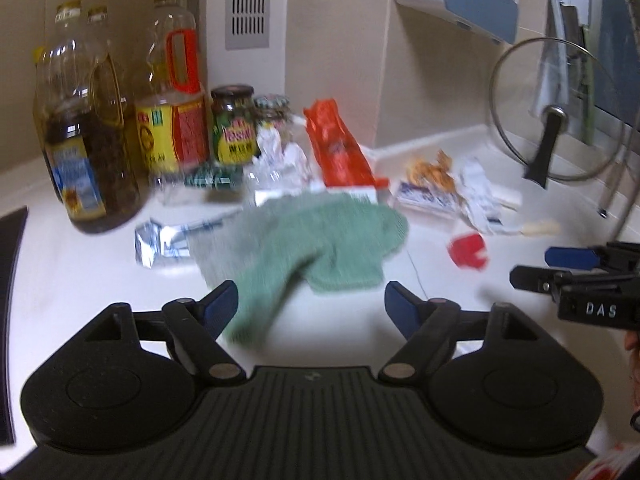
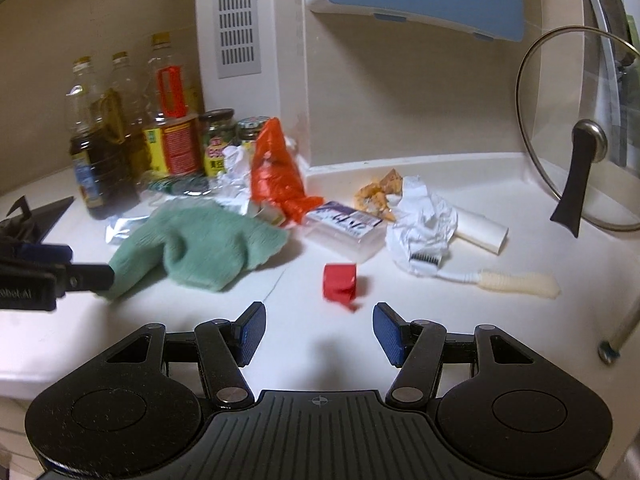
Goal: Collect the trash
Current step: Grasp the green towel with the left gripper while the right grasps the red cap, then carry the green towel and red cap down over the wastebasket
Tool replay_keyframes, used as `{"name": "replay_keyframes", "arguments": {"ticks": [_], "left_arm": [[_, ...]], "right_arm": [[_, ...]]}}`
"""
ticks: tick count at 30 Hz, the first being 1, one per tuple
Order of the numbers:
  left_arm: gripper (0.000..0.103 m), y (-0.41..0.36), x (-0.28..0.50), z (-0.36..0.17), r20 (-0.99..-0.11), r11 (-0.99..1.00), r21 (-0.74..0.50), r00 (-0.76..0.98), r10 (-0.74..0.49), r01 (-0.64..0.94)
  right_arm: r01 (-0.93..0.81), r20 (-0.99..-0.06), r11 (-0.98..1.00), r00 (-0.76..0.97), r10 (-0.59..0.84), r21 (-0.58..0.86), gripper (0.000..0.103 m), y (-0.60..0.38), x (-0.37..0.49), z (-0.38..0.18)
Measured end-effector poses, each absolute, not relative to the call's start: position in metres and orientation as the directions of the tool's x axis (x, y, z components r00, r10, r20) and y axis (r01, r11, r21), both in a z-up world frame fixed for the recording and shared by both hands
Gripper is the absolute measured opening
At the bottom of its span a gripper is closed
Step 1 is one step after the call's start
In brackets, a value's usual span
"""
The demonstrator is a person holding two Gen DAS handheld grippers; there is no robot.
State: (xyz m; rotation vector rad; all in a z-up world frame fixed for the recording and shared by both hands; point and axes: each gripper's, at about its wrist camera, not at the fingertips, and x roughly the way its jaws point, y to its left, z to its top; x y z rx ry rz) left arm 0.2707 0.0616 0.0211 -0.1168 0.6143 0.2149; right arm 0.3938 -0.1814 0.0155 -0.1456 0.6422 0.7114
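Trash lies scattered on a white counter [image 2: 480, 320]. A green cloth [image 1: 320, 240] is spread just ahead of my left gripper [image 1: 312, 304], which is open; one cloth corner reaches in near its left finger, not pinched. A small red wrapper [image 2: 340, 282] lies just ahead of my right gripper [image 2: 320, 320], also open with nothing between its fingers. Farther back are an orange-red bag [image 2: 276, 176], crumpled white paper [image 2: 424, 220], a clear plastic box [image 2: 344, 228], food scraps [image 2: 376, 194] and a silver foil wrapper [image 1: 164, 240]. The left gripper [image 2: 80, 270] shows at the right wrist view's left edge.
Oil bottles [image 1: 88, 140] and jars [image 1: 234, 124] stand at the back left against the wall. A glass pot lid [image 2: 580, 140] leans upright at the right. A white brush [image 2: 516, 282] lies near the crumpled paper. A dark stove edge [image 1: 12, 280] is at the far left.
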Motion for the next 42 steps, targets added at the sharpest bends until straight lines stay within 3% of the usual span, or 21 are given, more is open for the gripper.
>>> {"name": "replay_keyframes", "arguments": {"ticks": [11,16,20,21,33,34,35,37,42], "left_arm": [[0.077,0.074,0.33,0.002,-0.609,0.957,0.002,0.759,0.232,-0.291],[0.056,0.074,0.347,-0.01,-0.636,0.961,0.009,0.739,0.219,-0.277],[0.018,0.074,0.348,-0.016,-0.649,0.965,0.008,0.732,0.206,-0.264],[0.013,0.073,0.346,-0.016,-0.648,0.964,0.005,0.734,0.204,-0.264],[0.009,0.061,0.301,0.012,-0.592,0.954,-0.112,0.79,0.16,-0.277],[0.009,0.06,0.298,0.013,-0.59,0.956,-0.109,0.792,0.158,-0.272],[0.009,0.059,0.296,0.015,-0.587,0.958,-0.104,0.794,0.158,-0.268],[0.009,0.057,0.291,0.019,-0.578,0.961,-0.092,0.8,0.161,-0.26],[0.009,0.052,0.272,0.027,-0.567,0.965,-0.108,0.812,0.139,-0.241]], "right_arm": [[-0.641,-0.635,0.761,0.548,0.544,0.099,0.06,-0.151,0.454,-0.009],[-0.648,-0.646,0.754,0.533,0.546,0.103,0.06,-0.144,0.463,-0.015],[-0.65,-0.651,0.752,0.524,0.549,0.11,0.059,-0.142,0.467,-0.017],[-0.654,-0.651,0.749,0.523,0.551,0.109,0.059,-0.142,0.467,-0.018],[-0.647,-0.667,0.759,0.531,0.522,0.079,0.059,-0.134,0.472,-0.03],[-0.646,-0.666,0.759,0.531,0.524,0.081,0.052,-0.134,0.472,-0.031],[-0.647,-0.666,0.758,0.531,0.524,0.081,0.039,-0.133,0.472,-0.032],[-0.65,-0.661,0.757,0.538,0.523,0.07,0.027,-0.132,0.469,-0.032],[-0.652,-0.639,0.756,0.56,0.528,0.052,0.026,-0.139,0.456,-0.024]]}}
